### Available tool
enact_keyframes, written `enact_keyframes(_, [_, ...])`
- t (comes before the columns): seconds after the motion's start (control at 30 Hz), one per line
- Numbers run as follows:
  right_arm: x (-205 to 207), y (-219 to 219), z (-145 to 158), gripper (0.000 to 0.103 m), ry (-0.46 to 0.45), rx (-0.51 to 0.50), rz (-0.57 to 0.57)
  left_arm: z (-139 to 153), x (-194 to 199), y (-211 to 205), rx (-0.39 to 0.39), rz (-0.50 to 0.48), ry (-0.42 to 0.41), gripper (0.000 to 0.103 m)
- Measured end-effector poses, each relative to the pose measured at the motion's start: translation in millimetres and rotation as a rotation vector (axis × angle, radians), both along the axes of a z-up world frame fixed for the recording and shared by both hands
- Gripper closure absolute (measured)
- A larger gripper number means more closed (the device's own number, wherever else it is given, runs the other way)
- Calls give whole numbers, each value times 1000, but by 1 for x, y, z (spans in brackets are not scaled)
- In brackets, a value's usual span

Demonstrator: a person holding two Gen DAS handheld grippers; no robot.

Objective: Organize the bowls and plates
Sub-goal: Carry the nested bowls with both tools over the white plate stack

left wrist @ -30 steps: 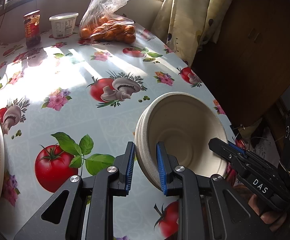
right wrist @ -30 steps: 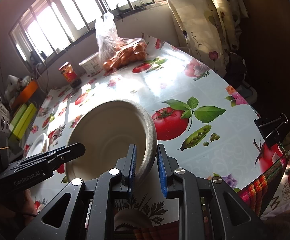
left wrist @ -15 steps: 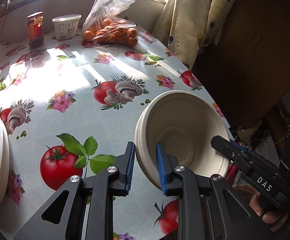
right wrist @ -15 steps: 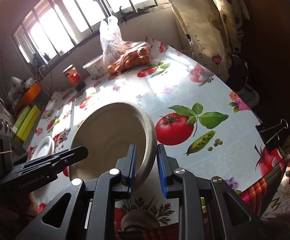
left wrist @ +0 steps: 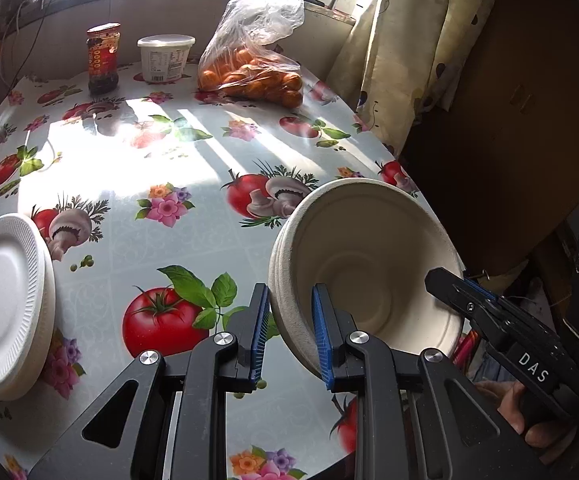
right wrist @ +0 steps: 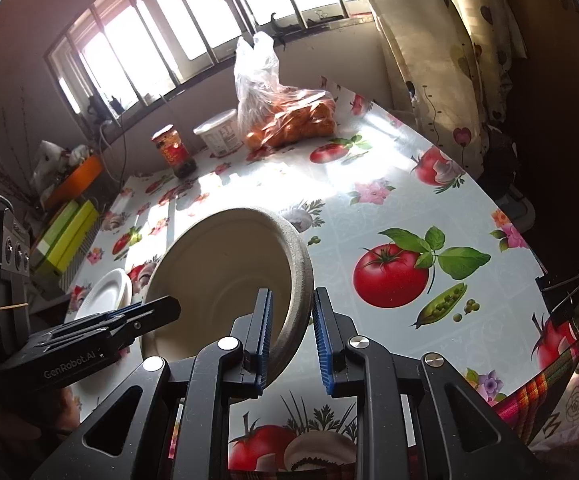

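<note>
A stack of beige paper bowls (left wrist: 365, 260) hangs tilted above the table's near right corner, held by both grippers. My left gripper (left wrist: 289, 294) is shut on the stack's near left rim, one blue pad inside and one outside. In the same view my right gripper (left wrist: 447, 282) clamps the opposite rim. The right wrist view shows the bowls (right wrist: 225, 272) with my right gripper (right wrist: 293, 294) shut on the right rim and my left gripper (right wrist: 165, 308) on the left rim. A stack of white foam plates (left wrist: 1, 300) (right wrist: 105, 292) lies at the table's left edge.
On the flowered tablecloth (left wrist: 161, 148), by the window, stand a red jar (left wrist: 103, 58), a white tub (left wrist: 165, 58) and a plastic bag of oranges (left wrist: 253, 68). A curtain (left wrist: 405, 60) hangs right. A binder clip (right wrist: 565, 292) grips the cloth's right edge.
Both grippers have risen a little with the bowl stack between them and drifted back. More of the table and the white plates shows now. The grips are unchanged.
</note>
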State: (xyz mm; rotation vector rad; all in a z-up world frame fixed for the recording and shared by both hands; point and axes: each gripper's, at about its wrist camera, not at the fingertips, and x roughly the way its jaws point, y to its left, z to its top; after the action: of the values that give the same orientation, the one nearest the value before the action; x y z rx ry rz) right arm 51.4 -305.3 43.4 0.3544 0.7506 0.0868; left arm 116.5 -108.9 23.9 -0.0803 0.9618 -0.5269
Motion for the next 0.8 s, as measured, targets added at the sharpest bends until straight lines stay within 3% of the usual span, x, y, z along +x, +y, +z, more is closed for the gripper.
enact_keyframes(0.8, [29, 66, -7, 83, 19, 0, 145, -5, 5, 64, 15, 152, 6, 80])
